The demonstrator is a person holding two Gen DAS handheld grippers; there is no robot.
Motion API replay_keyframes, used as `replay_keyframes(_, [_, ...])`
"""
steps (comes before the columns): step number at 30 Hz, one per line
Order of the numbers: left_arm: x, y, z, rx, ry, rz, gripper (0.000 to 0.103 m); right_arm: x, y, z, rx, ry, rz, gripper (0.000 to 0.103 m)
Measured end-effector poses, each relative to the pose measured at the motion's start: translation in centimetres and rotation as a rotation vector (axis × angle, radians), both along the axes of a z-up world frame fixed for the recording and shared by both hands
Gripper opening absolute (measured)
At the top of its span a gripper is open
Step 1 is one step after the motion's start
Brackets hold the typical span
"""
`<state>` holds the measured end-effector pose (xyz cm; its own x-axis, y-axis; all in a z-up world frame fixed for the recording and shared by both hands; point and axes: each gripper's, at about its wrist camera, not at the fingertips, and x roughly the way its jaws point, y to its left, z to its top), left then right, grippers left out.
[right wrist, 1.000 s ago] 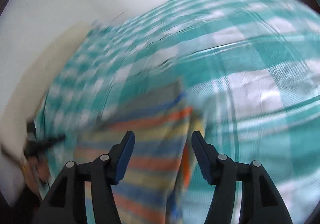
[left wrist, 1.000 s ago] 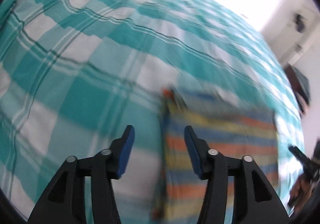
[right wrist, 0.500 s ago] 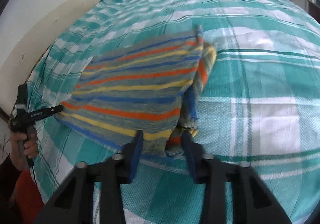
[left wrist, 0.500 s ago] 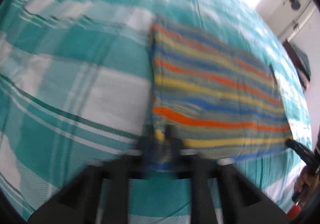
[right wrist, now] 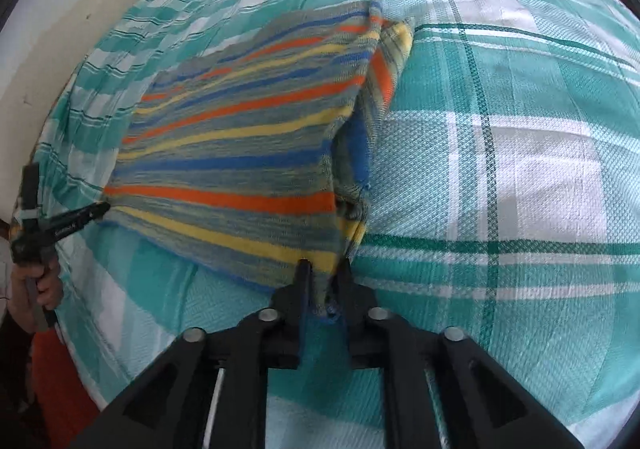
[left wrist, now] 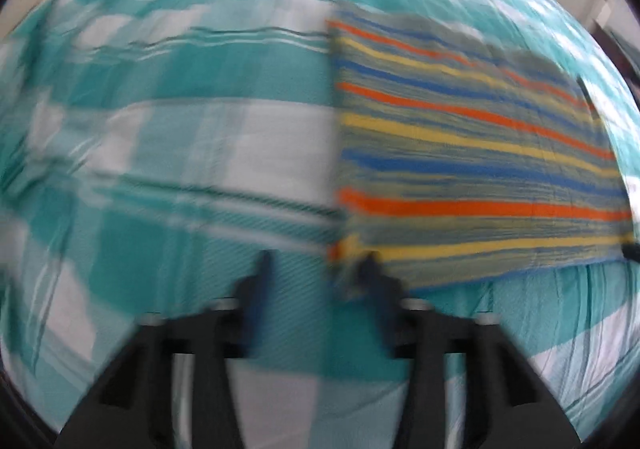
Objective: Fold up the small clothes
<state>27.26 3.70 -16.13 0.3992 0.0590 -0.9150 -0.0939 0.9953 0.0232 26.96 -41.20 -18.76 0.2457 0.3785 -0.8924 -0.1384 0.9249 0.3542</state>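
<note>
A small striped garment (right wrist: 248,153), grey with orange, yellow and blue bands, lies folded on a teal and white checked bedsheet (right wrist: 520,153). It also shows in the left wrist view (left wrist: 472,169), blurred. My right gripper (right wrist: 323,269) is shut on the garment's near corner. My left gripper (left wrist: 316,273) is open, its right finger touching the garment's near left corner. The left gripper also shows in the right wrist view (right wrist: 96,209) at the garment's far corner.
The bed's edge and a cream wall (right wrist: 80,1) run along the left of the right wrist view. A person's hand (right wrist: 36,285) holds the left gripper there. An orange-red object (right wrist: 56,377) sits below the bed edge.
My right gripper closed onto the garment's near corner. My left gripper, shut at the garment's corner half a second ago, has opened; the left view is motion-blurred.
</note>
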Motion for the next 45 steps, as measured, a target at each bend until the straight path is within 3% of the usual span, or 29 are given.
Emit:
replay_keyframes(2, [-2.0, 1.7, 1.3, -0.07, -0.076, 0.05, 0.069, -0.7, -0.9, 1.6, -0.036, -0.013, -0.01, 0.05])
replay_keyframes(5, [-2.6, 3.1, 1.0, -0.214, -0.109, 0.088, 0.069, -0.4, -0.1, 5.1, -0.102, -0.064, 0.005, 0.05])
replay_keyframes(10, [-0.2, 1.3, -2.3, -0.209, -0.035, 0.107, 0.069, 4.7, 7.1, 9.0, -0.058, -0.122, 0.155, 0.05])
replay_keyframes(12, [-0.1, 1.1, -2.8, -0.206, -0.051, 0.136, 0.069, 7.3, 9.6, 7.7, -0.008, -0.087, 0.189, 0.048])
replay_keyframes(14, [-0.1, 1.1, -2.9, -0.215, -0.068, 0.15, 0.069, 10.0, 11.5, 3.6, -0.005, 0.0, 0.185, 0.048])
replay_keyframes(16, [-0.2, 1.1, -2.9, -0.22, -0.085, 0.15, 0.067, 11.6, 12.4, -1.1, -0.098, 0.129, 0.172, 0.044])
replay_keyframes(17, [-0.3, 1.1, -2.9, -0.232, -0.098, 0.148, 0.05, 12.3, 12.6, -2.6, -0.152, 0.163, 0.16, 0.036])
replay_keyframes(18, [-0.4, 1.1, -2.9, -0.251, -0.108, 0.142, 0.036, 12.7, 13.1, -2.2, -0.175, 0.157, 0.151, 0.036])
replay_keyframes(19, [-0.6, 1.1, -2.9, -0.29, -0.114, 0.124, 0.006, 13.1, 14.2, -1.1, -0.217, 0.141, 0.159, 0.038])
replay_keyframes(21, [-0.6, 0.9, -2.8, -0.297, -0.142, 0.114, 0.006, 13.9, 17.7, 1.8, -0.276, 0.062, 0.23, 0.039])
replay_keyframes(23, [-1.1, 0.3, -2.7, -0.278, -0.178, 0.088, 0.005, 15.2, 22.4, 4.6, -0.269, 0.008, 0.293, 0.044])
replay_keyframes(26, [-1.4, 0.3, -2.8, -0.279, -0.185, 0.085, 0.005, 17.6, 29.2, 5.9, -0.222, 0.012, 0.363, 0.055])
replay_keyframes(28, [-1.3, 0.6, -2.9, -0.308, -0.179, 0.098, 0.005, 19.4, 34.0, 4.8, -0.24, 0.052, 0.389, 0.061])
replay_keyframes(31, [-1.5, 0.7, -2.7, -0.313, -0.181, 0.097, 0.005, 21.3, 39.4, 1.4, -0.329, 0.133, 0.35, 0.061])
replay_keyframes(34, [-1.9, 0.3, -2.4, -0.293, -0.192, 0.088, 0.005, 21.3, 43.2, -1.2, -0.457, 0.144, 0.352, 0.061])
replay_keyframes(35, [-2.0, 0.0, -2.2, -0.276, -0.2, 0.078, 0.005, 21.1, 43.8, -1.8, -0.507, 0.134, 0.361, 0.054])
replay_keyframes(36, [-2.1, -0.2, -2.0, -0.266, -0.207, 0.07, 0.005, 20.8, 44.3, -2.4, -0.565, 0.113, 0.371, 0.036])
replay_keyframes(38, [-2.4, -0.9, -1.2, -0.246, -0.229, 0.047, 0.004, 20.6, 44.2, -2.3, -0.633, 0.06, 0.367, 0.012])
replay_keyframes(45, [-4.0, -4.3, 3.5, -0.233, -0.341, -0.074, 0.004, 21.3, 36.3, 4.3, -0.341, -0.004, 0.319, 0.009])
